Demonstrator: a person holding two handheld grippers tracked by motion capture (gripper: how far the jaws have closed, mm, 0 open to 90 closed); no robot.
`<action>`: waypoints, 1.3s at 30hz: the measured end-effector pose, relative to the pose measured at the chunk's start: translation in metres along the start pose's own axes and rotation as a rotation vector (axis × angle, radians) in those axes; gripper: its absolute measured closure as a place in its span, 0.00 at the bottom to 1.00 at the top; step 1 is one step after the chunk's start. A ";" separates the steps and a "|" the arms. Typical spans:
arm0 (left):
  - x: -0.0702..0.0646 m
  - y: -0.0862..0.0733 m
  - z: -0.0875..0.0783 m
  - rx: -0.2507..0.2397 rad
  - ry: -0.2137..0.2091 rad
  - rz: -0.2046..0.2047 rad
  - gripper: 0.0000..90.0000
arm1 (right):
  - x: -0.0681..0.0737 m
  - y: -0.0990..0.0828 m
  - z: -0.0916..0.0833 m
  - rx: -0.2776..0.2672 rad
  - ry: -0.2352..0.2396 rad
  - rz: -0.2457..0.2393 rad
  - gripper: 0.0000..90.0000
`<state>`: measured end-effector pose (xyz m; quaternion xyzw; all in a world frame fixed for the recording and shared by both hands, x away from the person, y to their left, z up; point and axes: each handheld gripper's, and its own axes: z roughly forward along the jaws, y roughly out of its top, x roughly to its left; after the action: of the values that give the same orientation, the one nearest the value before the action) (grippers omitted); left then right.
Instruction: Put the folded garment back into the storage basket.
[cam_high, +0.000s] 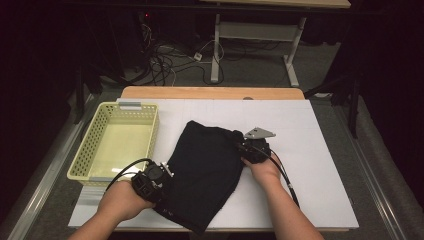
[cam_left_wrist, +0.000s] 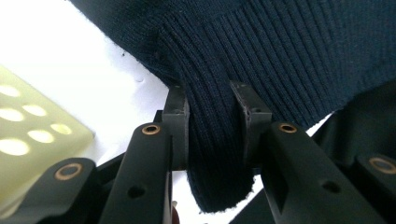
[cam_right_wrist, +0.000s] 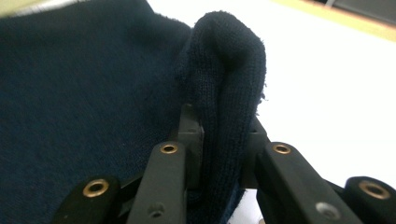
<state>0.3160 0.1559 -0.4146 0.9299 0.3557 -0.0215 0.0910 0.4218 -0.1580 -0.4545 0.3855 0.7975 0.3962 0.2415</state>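
The dark knitted garment (cam_high: 207, 167) lay flat near the middle of the white worktop (cam_high: 310, 150), just beside the yellow perforated basket (cam_high: 117, 142) at its left. It was held at 2 places. The ribbed hem at the near-left edge was pinched between the jaws of the left gripper (cam_left_wrist: 210, 109); a fold of knit stood between the pads and hung down below them. At the far-right corner a bunched fold was clamped by the jaws of the right gripper (cam_right_wrist: 219, 123), pressed tight on it.

What could go wrong, as a judgement: the left grip was on a narrow bit of rib only, so the hem could slip out if the cloth was lifted or pulled fast. If both grips were pulled apart w/o care, the knit could be stretched or one corner lost, and the fold would come out uneven. The basket wall was close to the left gripper, so it could be bumped or the cloth caught on its rim.

The worktop was a white sheet over a wooden board. The room behind was dark, w/ cables on the floor (cam_high: 165, 60) and the legs of another table (cam_high: 255, 45).
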 end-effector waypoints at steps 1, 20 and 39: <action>-0.001 0.000 -0.002 -0.002 0.002 0.004 0.77 | 0.001 0.003 -0.002 -0.008 0.001 -0.007 0.87; 0.007 -0.001 -0.029 0.069 0.033 -0.023 0.76 | 0.019 0.027 -0.003 -0.064 0.021 -0.044 0.87; 0.015 0.000 -0.024 0.096 0.004 -0.021 0.76 | 0.025 0.021 0.012 -0.031 0.006 -0.051 0.86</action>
<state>0.3269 0.1698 -0.3926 0.9296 0.3639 -0.0378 0.0453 0.4249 -0.1241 -0.4459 0.3602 0.8016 0.4033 0.2551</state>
